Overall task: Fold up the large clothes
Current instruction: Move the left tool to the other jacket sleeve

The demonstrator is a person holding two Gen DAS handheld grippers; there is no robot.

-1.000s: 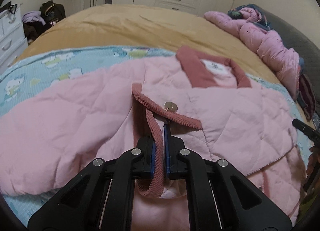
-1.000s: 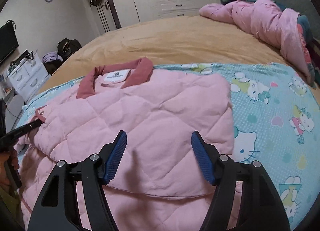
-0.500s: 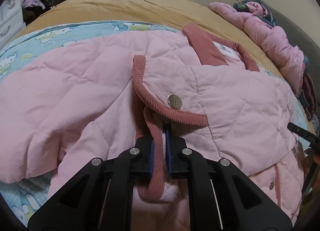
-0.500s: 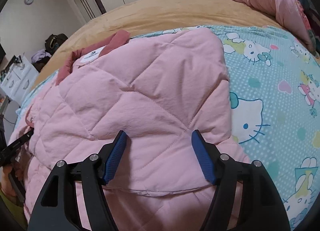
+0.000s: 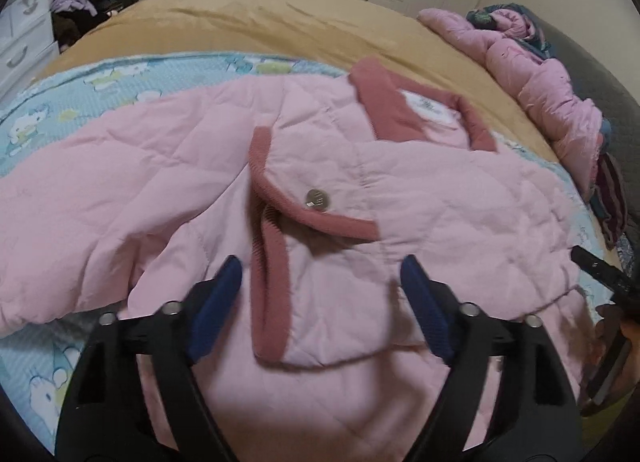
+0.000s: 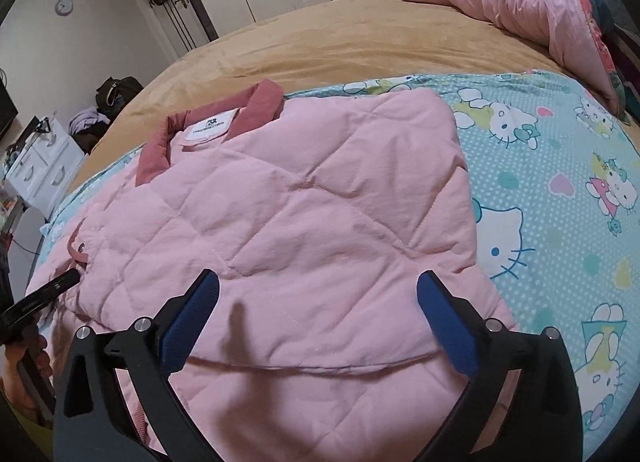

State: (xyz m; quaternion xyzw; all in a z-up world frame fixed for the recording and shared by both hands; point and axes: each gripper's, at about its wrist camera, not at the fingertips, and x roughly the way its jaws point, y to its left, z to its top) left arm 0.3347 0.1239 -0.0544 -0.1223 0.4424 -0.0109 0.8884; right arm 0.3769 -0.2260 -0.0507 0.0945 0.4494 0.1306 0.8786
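Down in the left wrist view, your left gripper (image 5: pixel 320 286) has let go: half a second ago it was pinched tight on the dark-pink corduroy cuff (image 5: pixel 269 302), and now the jaws are swinging apart with the cuff lying loose between them, nothing pressing on it. So the sleeve is dropped across the front of the pink quilted jacket (image 5: pixel 420 198), just below the snap button (image 5: pixel 318 198) on the trimmed flap. That reads to me like the sleeve fold on this side is placed.

Over on the right wrist view, your right gripper (image 6: pixel 318 298) is also opening wider than it was a second ago, holding nothing, just hovering over the jacket's folded-in panel (image 6: pixel 320 202). The jacket sits on the Hello Kitty sheet (image 6: pixel 560 182), collar (image 6: pixel 256 102) at the far end. Your other gripper's tip pokes in at the left edge.

Both claws free, so I'd guess you're set up for the next fold, probably bringing the hem up.
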